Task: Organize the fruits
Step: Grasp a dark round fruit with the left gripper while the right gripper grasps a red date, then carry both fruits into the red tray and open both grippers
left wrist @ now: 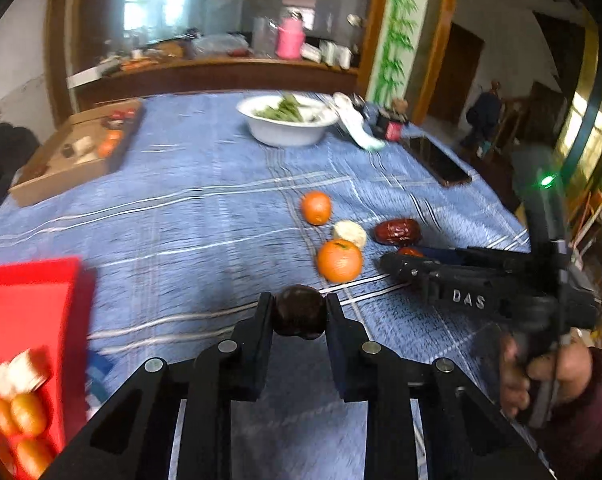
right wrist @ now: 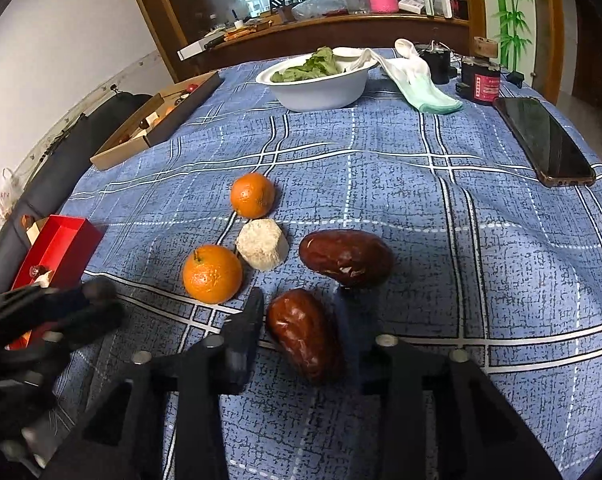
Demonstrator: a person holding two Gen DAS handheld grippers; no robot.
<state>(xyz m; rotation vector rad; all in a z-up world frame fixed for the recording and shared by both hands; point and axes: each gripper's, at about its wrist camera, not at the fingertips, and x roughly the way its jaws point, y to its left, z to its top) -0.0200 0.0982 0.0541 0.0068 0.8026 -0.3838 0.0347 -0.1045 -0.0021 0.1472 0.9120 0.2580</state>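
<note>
My left tool (left wrist: 299, 312) clamps dark round fruit (left wrist: 299, 310) above desk (right wrist: 421, 208); my right tool (right wrist: 297, 320) closed around reddish-brown date (right wrist: 307, 334) lying on desk beside oranges (right wrist: 212, 274).

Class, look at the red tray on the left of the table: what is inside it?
The red tray holds small oranges and a pale chunk. The picture's edge cuts off its near end, so any other contents stay unseen.

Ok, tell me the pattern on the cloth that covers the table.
The tablecloth is mottled blue, crossed by white and dark lines in a plaid grid; the right wrist view shows it best.
</note>
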